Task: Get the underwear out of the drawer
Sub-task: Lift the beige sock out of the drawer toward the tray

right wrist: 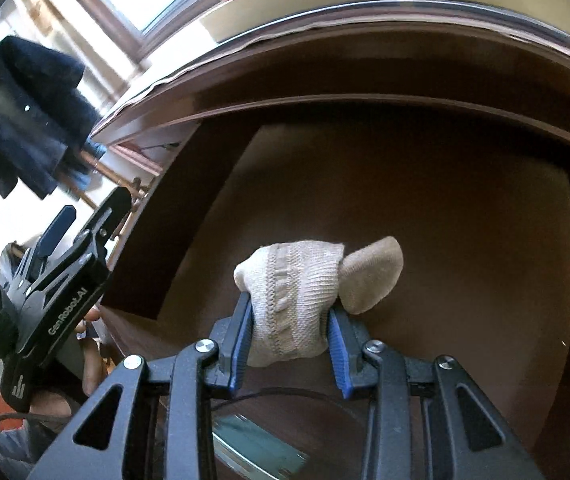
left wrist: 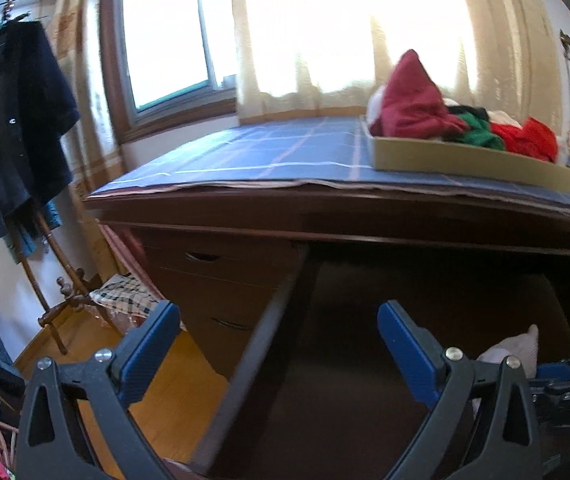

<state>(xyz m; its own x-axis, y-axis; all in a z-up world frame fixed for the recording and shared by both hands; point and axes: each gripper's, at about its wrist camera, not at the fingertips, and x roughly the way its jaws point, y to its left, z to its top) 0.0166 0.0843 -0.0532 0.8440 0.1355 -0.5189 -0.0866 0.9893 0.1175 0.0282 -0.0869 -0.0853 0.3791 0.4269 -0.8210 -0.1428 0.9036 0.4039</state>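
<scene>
A bright window with pale curtains (left wrist: 349, 32) stands behind a dark brown wooden desk, whose tabletop (left wrist: 245, 152) is covered by a blue checked cloth. On the far right of this tabletop lies a shallow beige cardboard tray (left wrist: 473, 160) with red, green and white clothes heaped in it. On the left, a dark navy jacket (left wrist: 13, 120) hangs from a wooden coat stand, above an orange wooden floor.

The wide dark wooden drawer (right wrist: 425, 200) under the tabletop is pulled out, and its inside looks almost empty. The right gripper (right wrist: 291, 340) has its blue fingers (right wrist: 241, 340) clamped on a small beige knitted garment (right wrist: 293, 300), the underwear, which is above the drawer bottom. A loose end sticks out to the right of the grip.

The left gripper (left wrist: 277, 352) is near the left side of the drawer with its fingers wide apart and nothing between them.

The garment is held only by a bunched part, so I think it can slip out if the hand swings fast. The hanging end may also catch on the tabletop edge just above.
</scene>
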